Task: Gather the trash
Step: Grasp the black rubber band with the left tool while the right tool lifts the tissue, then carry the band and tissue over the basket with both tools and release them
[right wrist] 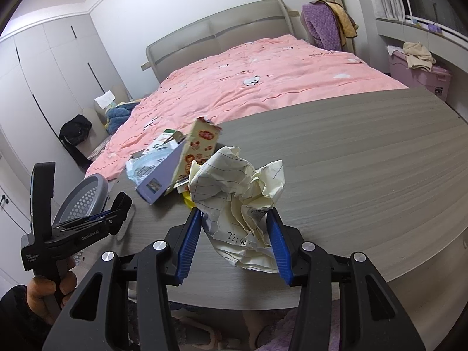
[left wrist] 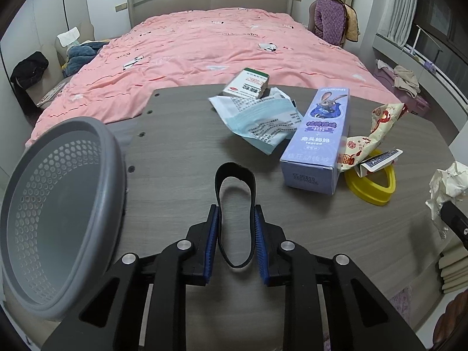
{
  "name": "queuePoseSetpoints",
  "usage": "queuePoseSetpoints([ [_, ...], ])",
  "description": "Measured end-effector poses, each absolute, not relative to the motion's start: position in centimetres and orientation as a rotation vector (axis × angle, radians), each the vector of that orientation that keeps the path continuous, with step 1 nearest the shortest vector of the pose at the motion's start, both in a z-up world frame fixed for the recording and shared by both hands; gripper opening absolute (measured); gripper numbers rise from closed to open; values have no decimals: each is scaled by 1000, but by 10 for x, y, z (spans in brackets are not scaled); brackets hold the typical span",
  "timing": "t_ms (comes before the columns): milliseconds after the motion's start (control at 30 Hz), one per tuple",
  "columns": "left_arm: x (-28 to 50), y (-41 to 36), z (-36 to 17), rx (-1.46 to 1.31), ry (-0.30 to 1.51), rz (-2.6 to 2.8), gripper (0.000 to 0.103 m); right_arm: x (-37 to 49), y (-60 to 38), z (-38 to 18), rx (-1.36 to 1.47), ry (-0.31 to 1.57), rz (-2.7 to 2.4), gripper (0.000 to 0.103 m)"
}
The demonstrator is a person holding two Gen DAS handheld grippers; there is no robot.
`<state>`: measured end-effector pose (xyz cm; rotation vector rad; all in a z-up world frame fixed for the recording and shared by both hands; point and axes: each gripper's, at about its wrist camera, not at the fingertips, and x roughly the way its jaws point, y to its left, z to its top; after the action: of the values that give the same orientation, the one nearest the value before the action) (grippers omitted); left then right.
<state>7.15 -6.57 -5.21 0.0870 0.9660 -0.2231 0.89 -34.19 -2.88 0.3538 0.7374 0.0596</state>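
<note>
My left gripper (left wrist: 235, 213) is shut on a black elastic band (left wrist: 234, 193), a loop standing up between the blue pads above the table. It also shows in the right wrist view (right wrist: 117, 210). My right gripper (right wrist: 235, 215) is shut on a crumpled ball of lined paper (right wrist: 239, 193), held over the table; the ball also shows in the left wrist view (left wrist: 447, 184). A grey perforated basket (left wrist: 58, 219) stands at the table's left edge, close to the left gripper. Other trash lies ahead: a purple box (left wrist: 318, 140), a torn blue-white packet (left wrist: 263, 120), a small carton (left wrist: 247, 84), a snack wrapper (left wrist: 377, 134).
A yellow ring-shaped object (left wrist: 371, 187) lies under the wrapper. The grey wood-grain table (right wrist: 365, 158) stands against a bed with a pink cover (left wrist: 204, 46). A pink storage box (right wrist: 418, 73) stands at the right, wardrobes (right wrist: 44, 82) at the left.
</note>
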Motion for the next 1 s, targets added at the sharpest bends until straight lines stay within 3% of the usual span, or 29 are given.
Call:
queuePoseSetpoints([
  [567,52,33,-11,-13,846,-110,23,45,-231,-4,221,743,276,45],
  [1000,62,132,-12,-60,823,49,23,100,-100,10,97,767,519,46],
])
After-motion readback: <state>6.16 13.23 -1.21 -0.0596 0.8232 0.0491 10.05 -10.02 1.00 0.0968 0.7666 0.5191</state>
